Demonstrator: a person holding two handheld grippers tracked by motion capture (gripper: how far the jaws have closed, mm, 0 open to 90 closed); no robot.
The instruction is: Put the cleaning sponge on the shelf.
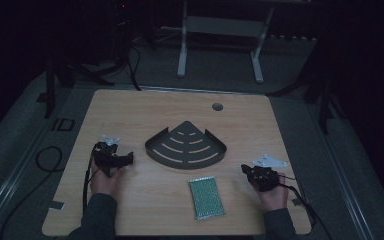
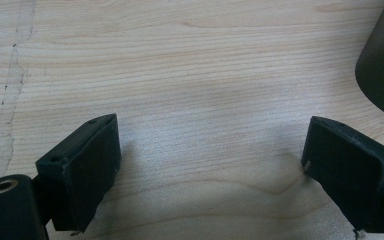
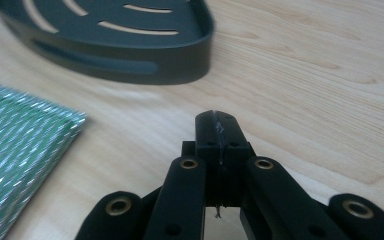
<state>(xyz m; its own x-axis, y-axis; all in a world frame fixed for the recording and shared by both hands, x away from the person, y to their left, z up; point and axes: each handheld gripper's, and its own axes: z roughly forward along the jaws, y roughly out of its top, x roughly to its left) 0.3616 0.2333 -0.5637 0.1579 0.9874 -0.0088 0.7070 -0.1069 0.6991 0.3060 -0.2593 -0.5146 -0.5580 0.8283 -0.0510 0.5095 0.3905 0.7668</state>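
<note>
Wooden table [image 1: 145, 107], high view. Dark corner shelf tray [image 1: 186, 145] at centre; green glittery pouch [image 1: 206, 198] flat on table just in front of it, apart from both tools. Left gripper [image 1: 128, 158] rests left of tray, jaws spread wide, nothing between them. Right gripper [image 1: 244, 170] sits right of pouch, jaws pressed together, empty. Step in hand, as judged: approach, before any pick-up of pouch. Next move calls for right jaws to reopen, swing toward pouch's near edge, then pinch thin rim.
</note>
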